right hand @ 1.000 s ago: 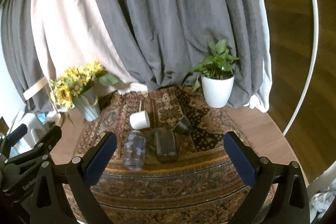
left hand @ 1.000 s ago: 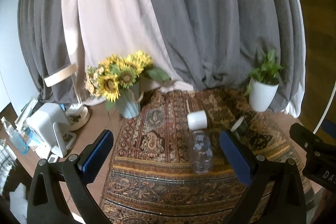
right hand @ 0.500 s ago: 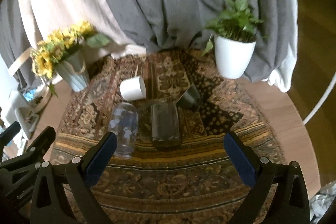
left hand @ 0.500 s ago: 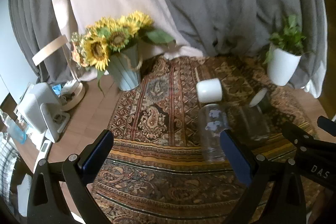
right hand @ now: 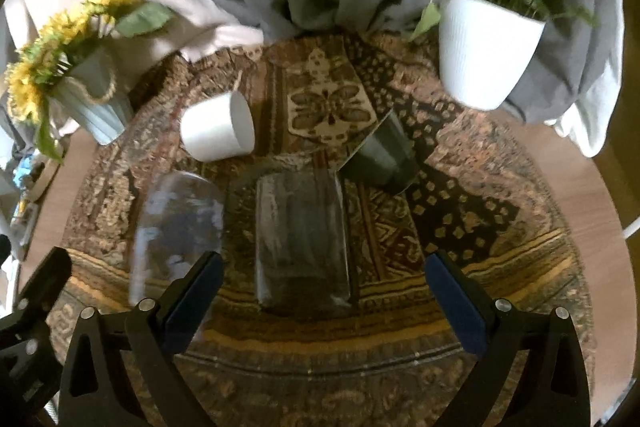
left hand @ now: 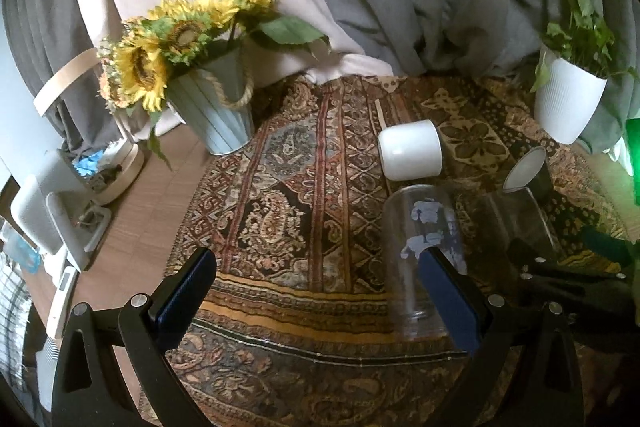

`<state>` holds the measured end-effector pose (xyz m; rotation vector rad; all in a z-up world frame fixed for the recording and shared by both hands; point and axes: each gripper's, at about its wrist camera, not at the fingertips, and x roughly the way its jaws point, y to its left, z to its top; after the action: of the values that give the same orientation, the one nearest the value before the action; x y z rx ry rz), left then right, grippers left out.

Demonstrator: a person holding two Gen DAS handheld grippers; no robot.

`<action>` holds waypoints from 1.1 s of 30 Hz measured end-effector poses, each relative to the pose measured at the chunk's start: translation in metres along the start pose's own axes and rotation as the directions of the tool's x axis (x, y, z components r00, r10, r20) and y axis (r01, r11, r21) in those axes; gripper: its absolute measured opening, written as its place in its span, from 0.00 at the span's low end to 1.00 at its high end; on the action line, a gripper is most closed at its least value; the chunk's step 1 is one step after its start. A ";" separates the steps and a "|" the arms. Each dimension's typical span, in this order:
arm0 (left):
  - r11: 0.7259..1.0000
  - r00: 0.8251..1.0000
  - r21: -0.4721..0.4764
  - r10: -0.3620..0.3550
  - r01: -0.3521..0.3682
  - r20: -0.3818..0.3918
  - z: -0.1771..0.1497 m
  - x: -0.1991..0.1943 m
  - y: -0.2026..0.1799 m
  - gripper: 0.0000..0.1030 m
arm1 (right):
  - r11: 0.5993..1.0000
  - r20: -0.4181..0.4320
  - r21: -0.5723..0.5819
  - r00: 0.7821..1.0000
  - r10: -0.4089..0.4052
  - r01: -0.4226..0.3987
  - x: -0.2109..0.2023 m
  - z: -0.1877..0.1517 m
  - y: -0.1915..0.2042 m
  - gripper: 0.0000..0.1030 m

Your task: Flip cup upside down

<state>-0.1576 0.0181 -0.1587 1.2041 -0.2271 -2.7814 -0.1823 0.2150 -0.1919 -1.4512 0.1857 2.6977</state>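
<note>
Several cups lie on their sides on a patterned rug [left hand: 288, 211]. A white cup [left hand: 410, 150] lies at the back; it also shows in the right wrist view [right hand: 218, 131]. A clear glass with white print [left hand: 420, 259] lies in front of it, beside my left gripper's right finger. A smoky glass [right hand: 300, 239] lies between my right gripper's fingers, further ahead. A dark cup [right hand: 382, 157] lies behind it. My left gripper [left hand: 316, 301] is open and empty. My right gripper [right hand: 324, 301] is open and empty.
A sunflower vase [left hand: 212, 115] stands at the rug's back left. A white plant pot [right hand: 486, 51] stands at the back right. Curtains hang behind. White devices [left hand: 48, 219] sit on the wooden table at the left.
Both grippers have moved forward and down toward the cups, which now look larger and nearer. Both stay open. The cups have not moved.
</note>
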 end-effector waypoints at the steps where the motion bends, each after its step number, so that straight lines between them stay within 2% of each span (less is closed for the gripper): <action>1: 1.000 1.000 0.002 0.001 -0.001 -0.009 0.000 0.004 -0.002 1.00 | 1.000 -0.003 -0.002 1.000 0.003 -0.003 0.004 0.000 0.000 0.98; 5: 1.000 0.999 0.004 -0.003 0.003 -0.034 -0.001 0.015 -0.006 1.00 | 1.000 -0.020 -0.009 1.000 0.000 -0.001 0.021 0.002 0.001 0.97; 8: 1.000 0.999 0.003 0.004 -0.004 -0.042 -0.003 0.018 -0.008 1.00 | 1.000 -0.032 -0.011 0.999 0.010 -0.010 0.030 0.002 0.003 0.92; 14: 1.000 0.998 -0.020 -0.005 0.003 -0.060 -0.005 0.020 -0.006 1.00 | 0.997 -0.060 -0.009 0.995 0.076 -0.077 0.044 0.001 0.007 0.67; 23: 1.000 0.999 -0.016 -0.007 0.007 -0.042 -0.007 0.007 -0.003 1.00 | 0.997 -0.044 0.002 0.996 0.073 -0.073 0.032 -0.006 0.005 0.66; 29: 0.999 0.999 -0.017 -0.029 0.029 -0.039 -0.012 -0.006 0.007 1.00 | 0.998 -0.019 -0.020 0.998 0.058 -0.059 0.001 -0.013 0.008 0.66; 33: 0.999 0.999 -0.013 -0.037 0.037 -0.035 -0.018 -0.019 0.016 1.00 | 0.999 -0.032 -0.012 0.998 0.049 -0.050 -0.019 -0.023 0.009 0.66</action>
<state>-0.1309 0.0038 -0.1541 1.2654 -0.1861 -2.7860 -0.1537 0.2030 -0.1876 -1.5131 0.2097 2.7209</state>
